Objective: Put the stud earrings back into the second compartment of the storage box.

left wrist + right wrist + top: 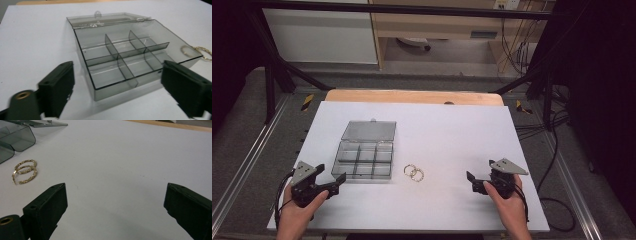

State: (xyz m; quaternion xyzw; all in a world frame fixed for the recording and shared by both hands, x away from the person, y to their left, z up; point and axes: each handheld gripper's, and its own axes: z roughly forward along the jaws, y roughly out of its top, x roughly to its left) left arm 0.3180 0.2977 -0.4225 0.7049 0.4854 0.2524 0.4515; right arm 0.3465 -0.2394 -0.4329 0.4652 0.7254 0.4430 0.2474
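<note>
- Gold hoop earrings (413, 173), two thin glittery rings touching each other, lie on the white tabletop (447, 135) just beside the smoky clear plastic compartment box (364, 159), at its 3 o'clock in the high view. The box's lid is folded flat at 12 o'clock. The left tool (339, 181) sits at the box's 8 o'clock, the right tool (472, 182) well apart at the earrings' 3 o'clock; both are spread wide and hold nothing.
- Left gripper view: the box's six compartments look empty, and one earring (185, 50) shows through its wall at 3 o'clock. The left tool's (117, 92) jaws stand apart on either side of the box's near corner.
- Right gripper view: the hoops (24, 171) lie at 10 o'clock from the gaping right tool (116, 207). My guess is they go into a compartment; a good pick would pinch one thin rim at a time, low against the sheet.
- Beyond the tabletop's wooden far edge (412, 96) are grey floor, black frame bars and loose cables.
</note>
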